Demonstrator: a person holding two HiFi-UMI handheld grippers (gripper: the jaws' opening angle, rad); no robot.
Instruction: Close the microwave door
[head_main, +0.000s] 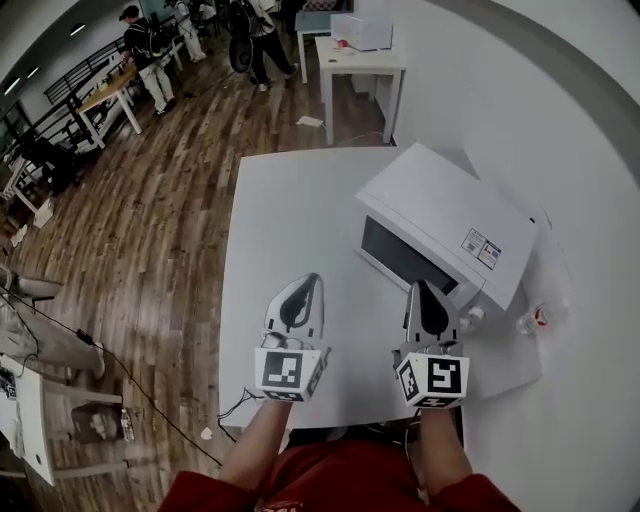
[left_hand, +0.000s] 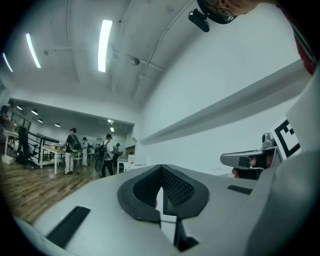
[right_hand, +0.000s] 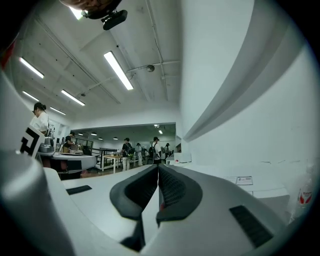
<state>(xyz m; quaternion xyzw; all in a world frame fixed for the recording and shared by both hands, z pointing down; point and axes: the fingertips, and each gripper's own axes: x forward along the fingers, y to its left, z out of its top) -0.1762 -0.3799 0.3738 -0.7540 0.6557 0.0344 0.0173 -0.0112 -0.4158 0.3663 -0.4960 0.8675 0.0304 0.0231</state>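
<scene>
We hold the left tongs (head_main: 306, 287) and right tongs (head_main: 426, 292) closed, empty, lower centre, near the shut microwave (head_main: 440, 222) on the table (head_main: 290, 215).

a big open lab or workshop hall, not a home. a wood-plank floor (head_main: 170, 210) runs between plain white tables (head_main: 290, 220), the nearest bearing a microwave (head_main: 440, 215), a second table (head_main: 370, 65) holding a white box (head_main: 362, 30). people (head_main: 150, 55) stand at long benches (head_main: 105, 100) beside a black railing (head_main: 60, 95). a loose cable (head_main: 130, 375) trails over the floor. long strip lights (left_hand: 104, 45) and bare conduit (left_hand: 160, 45) cross the white ceiling (left_hand: 65, 30).
</scene>
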